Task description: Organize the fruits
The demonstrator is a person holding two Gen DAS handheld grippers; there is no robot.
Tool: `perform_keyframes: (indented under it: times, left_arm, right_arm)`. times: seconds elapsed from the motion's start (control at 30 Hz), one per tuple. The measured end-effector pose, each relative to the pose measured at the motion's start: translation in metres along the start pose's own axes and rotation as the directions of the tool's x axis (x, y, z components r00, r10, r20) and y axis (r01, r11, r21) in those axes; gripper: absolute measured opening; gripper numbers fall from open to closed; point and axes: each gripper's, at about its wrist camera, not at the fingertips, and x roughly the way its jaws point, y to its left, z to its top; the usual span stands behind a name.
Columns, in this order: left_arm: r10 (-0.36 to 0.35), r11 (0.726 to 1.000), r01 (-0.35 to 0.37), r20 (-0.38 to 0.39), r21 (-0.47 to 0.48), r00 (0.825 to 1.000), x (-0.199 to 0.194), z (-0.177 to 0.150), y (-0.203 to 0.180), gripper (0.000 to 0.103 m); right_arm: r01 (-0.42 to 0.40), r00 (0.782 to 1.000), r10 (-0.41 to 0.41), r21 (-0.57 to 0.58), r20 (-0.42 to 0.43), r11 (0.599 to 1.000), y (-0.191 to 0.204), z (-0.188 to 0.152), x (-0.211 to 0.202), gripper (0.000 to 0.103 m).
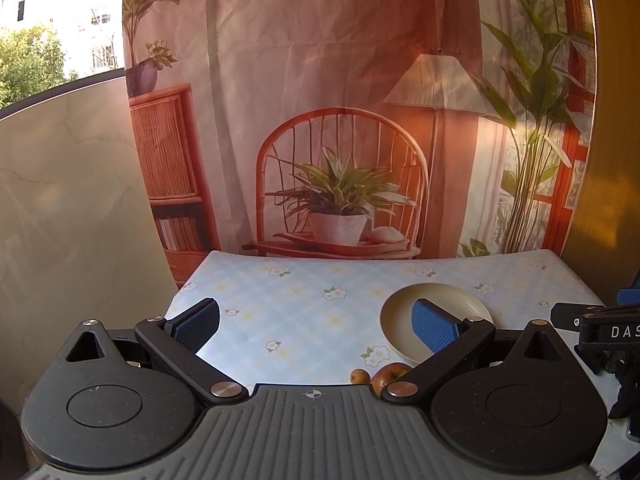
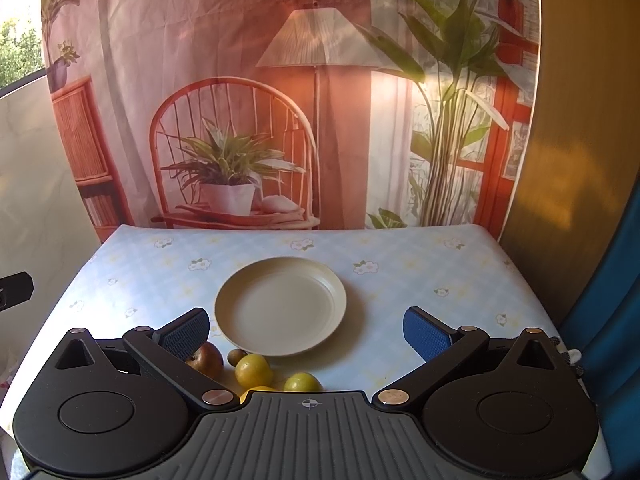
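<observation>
Sunlight is falling warm across a counter (image 2: 400, 256) covered with a pale blue checked cloth printed with small white flowers.

Nearest the right wrist camera, the right gripper (image 2: 306, 330) is hovering over the counter's near edge with its jaws spread wide and holding nothing. Just beyond its body, the fruits are lying in a loose row along the near edge. A reddish-brown apple (image 2: 208, 358) is sitting partly behind the left blue pad, its stem dimple facing up and toward the camera. Just right of it a small dark olive fruit (image 2: 236, 356) is resting, then a round yellow-green fruit (image 2: 253, 370), and further right a second yellow-green fruit (image 2: 303, 382). A sliver of orange-yellow fruit (image 2: 256, 390) is peeking over the gripper body; its shape cannot be told. The visible fruits are roundish, so no long axis is showing.

Just behind the row, a cream plate (image 2: 280, 312) is lying flat and empty, close to the yellow-green fruit but apart from it.

From the left wrist view, the left gripper (image 1: 316, 326) is likewise hovering with its jaws wide and empty, the apple (image 1: 390, 376) and the small fruit (image 1: 359, 376) showing near its right finger, with the plate (image 1: 400, 312) beyond.

Farthest back, a printed backdrop (image 2: 240, 80) of a chair, potted plant and lamp is hanging behind the counter.
</observation>
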Motion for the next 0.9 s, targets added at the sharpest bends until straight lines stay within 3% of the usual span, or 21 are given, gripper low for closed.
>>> perform_keyframes:
  times: [0.5,0.73,0.9]
  left_arm:
    - [0.019,1.0,-0.019,0.013,-0.02,1.0,0.015,-0.005,0.009,0.103]
    - [0.022,0.995,-0.022,-0.001,-0.095,1.0,0.04,-0.023,0.032,0.103]
    - [0.01,0.996,-0.012,-0.022,-0.084,1.0,0.06,-0.04,0.033,0.102]
  right_arm:
    - [-0.011,0.999,0.01,0.024,0.038,1.0,-0.009,-0.008,0.011,0.103]
    - [-0.069,0.984,0.064,0.026,0.169,0.997,-0.02,-0.031,0.024,0.103]
    - [-0.049,0.977,0.052,-0.016,0.205,0.999,-0.02,-0.049,0.038,0.103]
